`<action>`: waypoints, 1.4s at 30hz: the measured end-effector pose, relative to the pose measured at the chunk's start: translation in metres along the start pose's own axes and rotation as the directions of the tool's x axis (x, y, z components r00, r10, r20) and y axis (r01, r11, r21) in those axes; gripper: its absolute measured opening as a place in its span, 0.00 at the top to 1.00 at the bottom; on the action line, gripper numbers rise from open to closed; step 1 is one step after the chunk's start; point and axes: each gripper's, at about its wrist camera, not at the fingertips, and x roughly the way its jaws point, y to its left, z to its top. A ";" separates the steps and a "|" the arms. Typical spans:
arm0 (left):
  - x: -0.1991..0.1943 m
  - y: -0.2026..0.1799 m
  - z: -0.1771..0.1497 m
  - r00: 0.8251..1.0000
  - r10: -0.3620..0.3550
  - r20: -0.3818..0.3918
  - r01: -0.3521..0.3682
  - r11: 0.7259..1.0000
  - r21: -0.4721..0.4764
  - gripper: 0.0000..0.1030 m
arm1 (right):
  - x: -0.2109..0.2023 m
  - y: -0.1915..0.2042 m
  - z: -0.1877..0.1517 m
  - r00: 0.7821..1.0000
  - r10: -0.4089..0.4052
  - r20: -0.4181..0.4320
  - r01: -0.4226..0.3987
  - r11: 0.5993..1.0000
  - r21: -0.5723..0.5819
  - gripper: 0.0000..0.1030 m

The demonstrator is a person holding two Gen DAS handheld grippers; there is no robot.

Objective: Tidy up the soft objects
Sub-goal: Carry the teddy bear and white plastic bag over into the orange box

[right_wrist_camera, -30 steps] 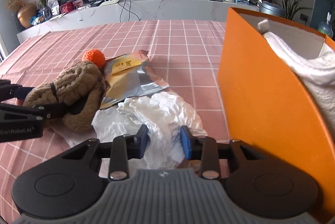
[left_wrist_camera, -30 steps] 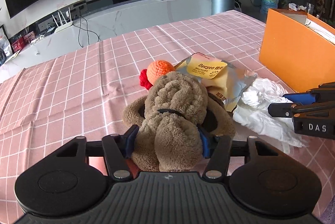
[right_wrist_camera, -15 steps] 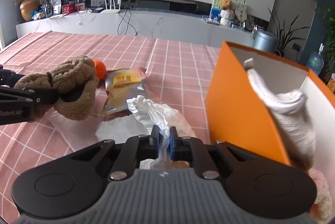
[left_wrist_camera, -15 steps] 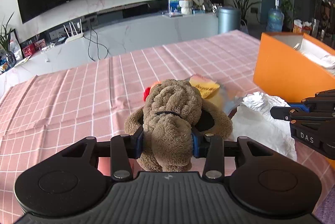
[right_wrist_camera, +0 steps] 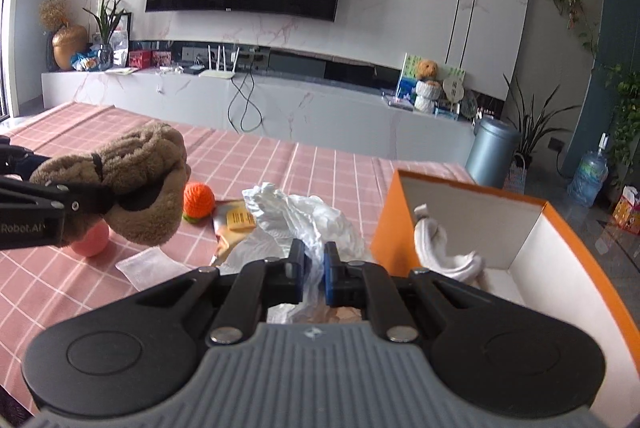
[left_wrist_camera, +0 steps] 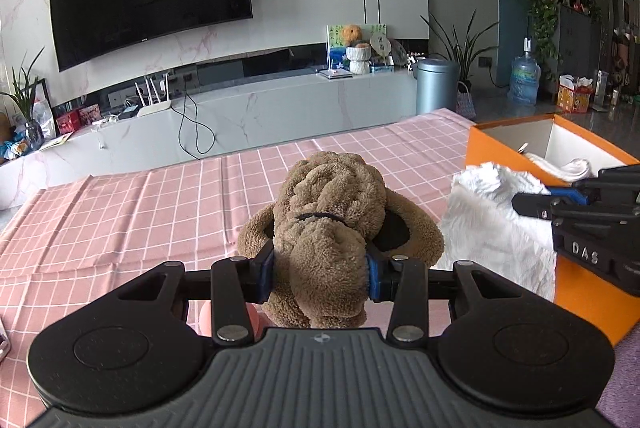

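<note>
Now both loads are up off the counter (right_wrist_camera: 328,167), where a second ago they lay on the cloth. The left hand-held gripper (left_wrist_camera: 319,270) is clamped on the brown plush dog (left_wrist_camera: 332,211), and the right hand-held gripper (right_wrist_camera: 314,278) pinches the white plastic bag (right_wrist_camera: 308,216) beside the orange box (right_wrist_camera: 576,228) at the counter's right edge. Dropping them in looks next.

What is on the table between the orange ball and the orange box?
In the right wrist view, a foil snack packet and the crumpled white plastic bag lie between the orange ball and the orange box; the right gripper pinches the bag.
</note>
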 end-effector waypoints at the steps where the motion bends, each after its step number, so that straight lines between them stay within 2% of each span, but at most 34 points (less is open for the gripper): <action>1: -0.003 -0.001 0.000 1.000 0.002 0.004 -0.002 1.000 0.000 0.53 | -0.006 0.000 0.002 1.000 -0.002 0.016 0.002 1.000 -0.005 0.94; 11: -0.033 -0.004 0.006 0.997 0.017 0.078 -0.018 1.000 0.004 0.53 | -0.058 -0.005 0.018 0.991 -0.011 0.135 0.012 1.000 -0.007 0.93; 22: -0.065 -0.011 0.021 0.984 0.034 0.178 -0.036 0.999 0.005 0.53 | -0.101 -0.022 0.027 0.975 -0.043 0.218 0.042 0.999 0.010 0.93; 31: -0.071 -0.044 0.038 0.972 -0.048 0.229 0.034 0.997 0.063 0.53 | -0.121 -0.043 0.028 0.964 -0.089 0.249 0.089 0.996 0.015 0.93; 42: -0.043 -0.098 0.063 0.956 -0.202 0.212 0.173 0.974 0.149 0.53 | -0.120 -0.097 0.024 0.962 -0.160 0.220 0.159 0.987 0.023 0.94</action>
